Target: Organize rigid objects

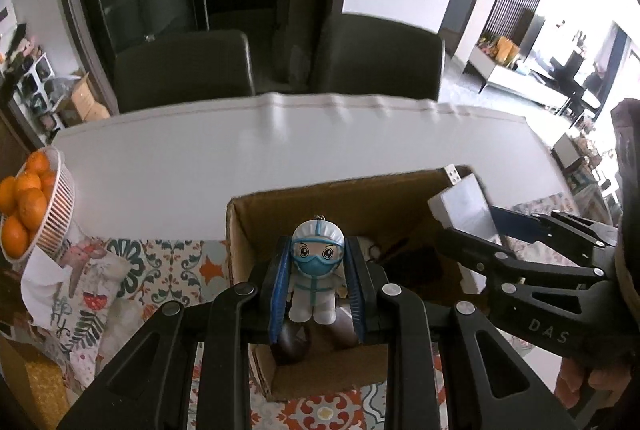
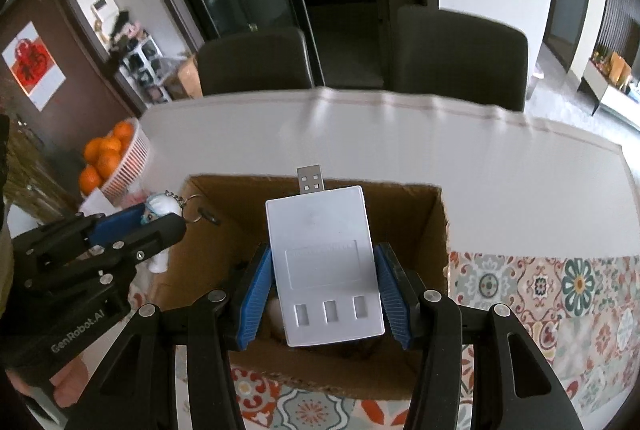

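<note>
My left gripper [image 1: 317,286] is shut on a small white-and-blue masked figurine keychain [image 1: 316,270], held upright over the open cardboard box [image 1: 256,206]. Its key ring [image 2: 192,208] shows in the right wrist view, where the left gripper [image 2: 160,226] hangs at the box's left edge. My right gripper [image 2: 324,290] is shut on a flat white USB charger [image 2: 324,262], plug pointing away, above the cardboard box [image 2: 432,230]. In the left wrist view that right gripper [image 1: 516,226] and the charger [image 1: 464,206] sit over the box's right side. Dark and pale items lie inside the box, unclear.
A white basket of oranges [image 1: 56,222] [image 2: 132,158] stands at the left on the table. The white tabletop [image 1: 280,146] stretches beyond the box; a patterned cloth [image 2: 560,290] lies under it. Two dark chairs [image 1: 184,70] [image 1: 380,58] stand at the far edge.
</note>
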